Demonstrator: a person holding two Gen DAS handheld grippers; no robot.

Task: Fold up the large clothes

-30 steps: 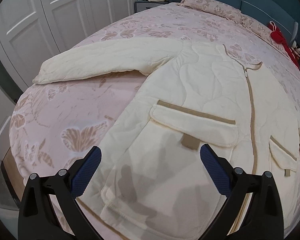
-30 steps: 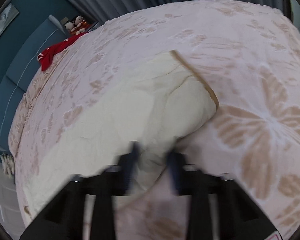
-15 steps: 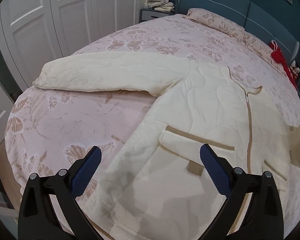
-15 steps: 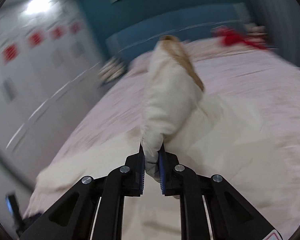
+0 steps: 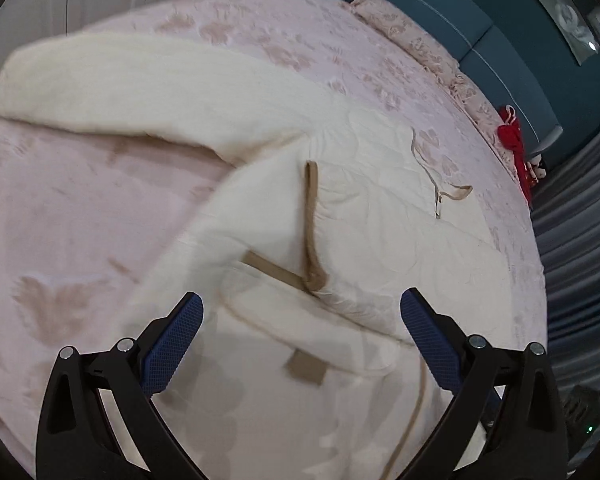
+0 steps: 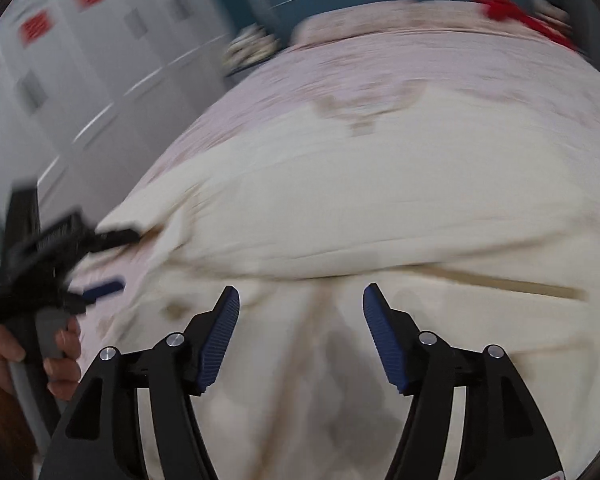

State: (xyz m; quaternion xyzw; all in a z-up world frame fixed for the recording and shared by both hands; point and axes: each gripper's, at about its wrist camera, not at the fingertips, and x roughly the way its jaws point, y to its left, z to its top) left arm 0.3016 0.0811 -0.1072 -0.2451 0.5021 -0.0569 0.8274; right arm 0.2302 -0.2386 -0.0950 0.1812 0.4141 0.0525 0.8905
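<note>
A cream quilted jacket (image 5: 380,208) with tan trim lies spread front-up on the bed (image 5: 60,220); one sleeve is folded across its chest, the other stretches out sideways. The left claw (image 5: 300,336) hovers above the flap pocket, jaws wide apart and empty. The right claw (image 6: 300,336), also parted, hangs over the hem, which looks blurred. The pink floral bedspread meets a teal headboard (image 5: 500,40), with a red item (image 5: 512,136) by the pillows.

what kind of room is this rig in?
Almost certainly a home bedroom: a large bed with a pink floral bedspread, a padded teal headboard with a pillow against it, and white panelled wardrobe doors.
</note>
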